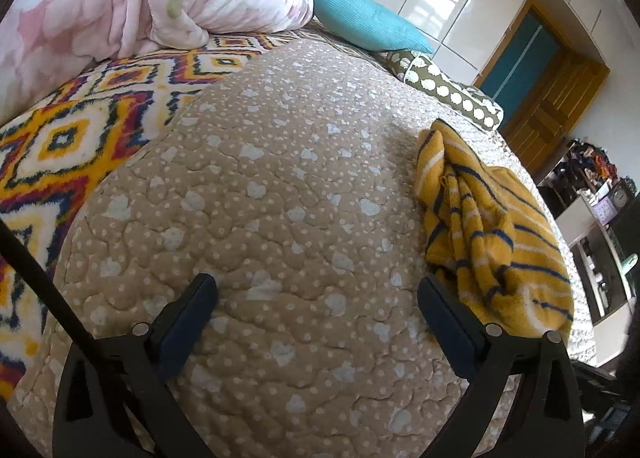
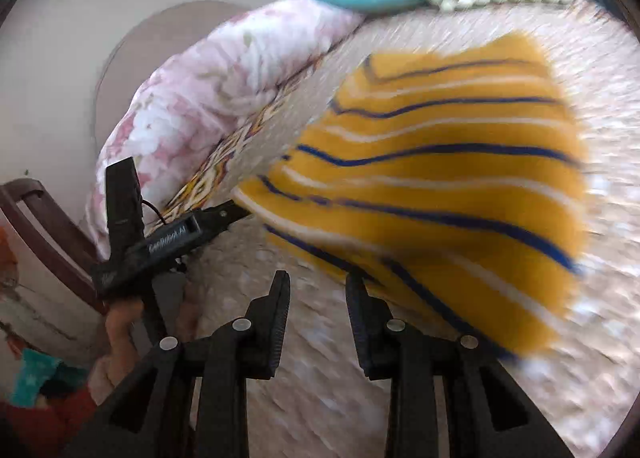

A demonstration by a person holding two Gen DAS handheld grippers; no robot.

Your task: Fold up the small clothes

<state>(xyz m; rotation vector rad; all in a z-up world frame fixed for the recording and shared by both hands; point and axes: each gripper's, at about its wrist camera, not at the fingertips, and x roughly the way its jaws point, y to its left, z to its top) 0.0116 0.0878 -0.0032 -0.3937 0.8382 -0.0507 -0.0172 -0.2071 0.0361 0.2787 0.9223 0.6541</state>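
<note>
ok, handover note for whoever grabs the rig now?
Left claw: open, empty, over the beige quilted bedspread.
Right claw: open, holding nothing, its right finger at the near edge of the yellow knit garment with blue and white stripes; that view is motion-blurred.
Garment lies crumpled on the bedspread, right of the left claw.
Done: no fold visible.
Left: spread it flat, then fold.

left gripper (image 1: 316, 298) gapes wide, nothing between its fingers; right gripper (image 2: 318, 294) parted too, left of it a hand (image 2: 120, 334) gripping the other handle.
</note>
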